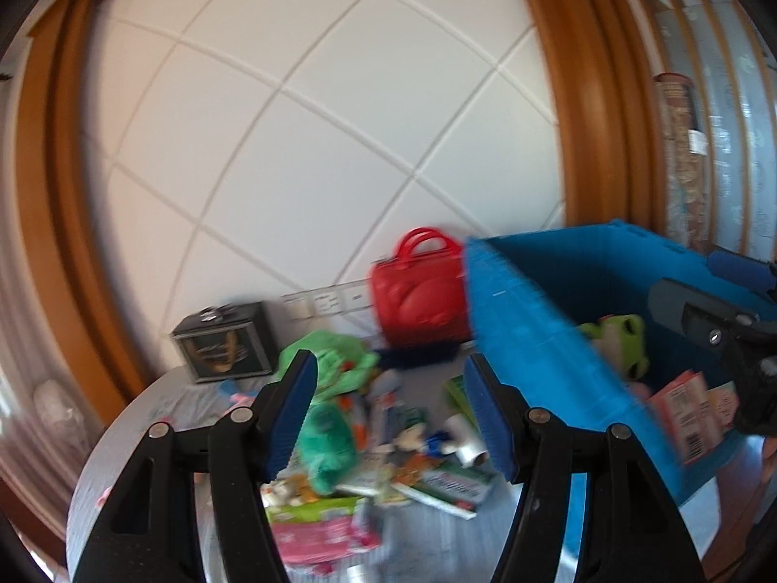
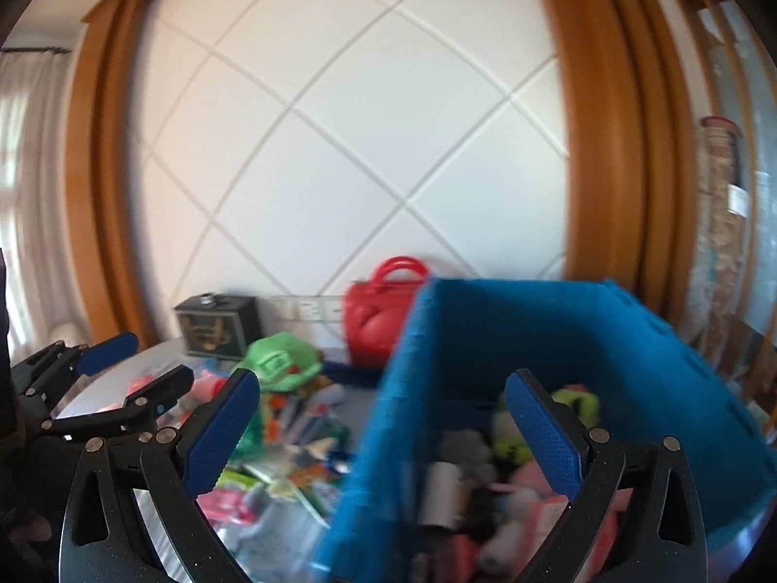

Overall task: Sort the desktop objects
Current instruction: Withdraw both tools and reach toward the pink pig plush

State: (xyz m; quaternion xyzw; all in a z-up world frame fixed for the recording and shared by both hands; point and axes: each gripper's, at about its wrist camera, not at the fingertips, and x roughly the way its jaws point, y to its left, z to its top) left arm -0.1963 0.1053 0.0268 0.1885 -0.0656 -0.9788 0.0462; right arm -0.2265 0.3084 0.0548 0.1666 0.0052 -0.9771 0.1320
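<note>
Left wrist view shows the left gripper (image 1: pixel 388 408), jaws apart and empty, nearer the clutter pile (image 1: pixel 369 442) just ahead; the blue bin (image 1: pixel 534 340) sits right.

blue bin (image 2: pixel 534 340): rigid plastic, matt, finely ribbed walls. red handbag (image 1: pixel 420 286): glossy moulded plastic, embossed front. green hat (image 2: pixel 281 362): soft cloth. frog toy (image 1: pixel 619 342): plush. pile on the table (image 1: pixel 145 403): printed cardboard boxes, shiny foil and plastic wrappers; blur hides detail. table has a pale striped cloth cover. left gripper (image 1: pixel 391 413) and right gripper (image 2: pixel 383 432): matt black plastic arms, metal pivot pins, blue pads with a fine grid texture. wall panel (image 1: pixel 315 121): smooth matt white, frame glossy varnished wood.
</note>
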